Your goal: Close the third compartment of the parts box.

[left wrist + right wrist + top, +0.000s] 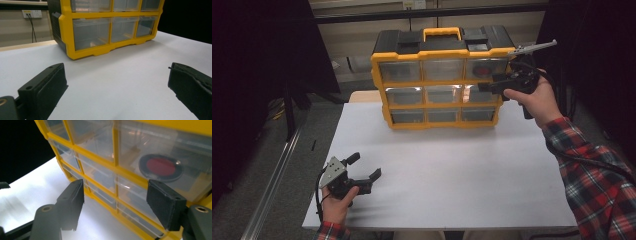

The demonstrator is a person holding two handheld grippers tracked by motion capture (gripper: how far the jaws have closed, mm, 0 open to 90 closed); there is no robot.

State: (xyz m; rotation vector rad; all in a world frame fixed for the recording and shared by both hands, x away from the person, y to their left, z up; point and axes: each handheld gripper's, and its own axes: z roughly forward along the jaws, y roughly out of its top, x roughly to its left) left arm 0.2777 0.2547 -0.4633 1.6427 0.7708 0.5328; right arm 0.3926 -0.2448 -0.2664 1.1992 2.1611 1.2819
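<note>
Surface: white counter [447, 170] in a dim room, a wall socket behind it in the left gripper view.
Count: one drawer cabinet, nine clear drawers in three rows of three; two hand-held grippers.
Drawer cabinet [442, 77]: yellow frame, black top with a yellow handle, upright at the far middle of the counter.
Top-right drawer [486, 67]: holds a round red disc [160, 167] with a dark rim, seen through the clear front.
Right hand-held gripper [492, 86]: at the cabinet's right end, level with the middle row, jaws apart, nothing between them.
Left hand-held gripper [368, 180]: near the counter's front left, well apart from the cabinet, jaws wide, holding nothing.
Obstructions: bare counter between the left hand-held gripper and the cabinet.
</note>
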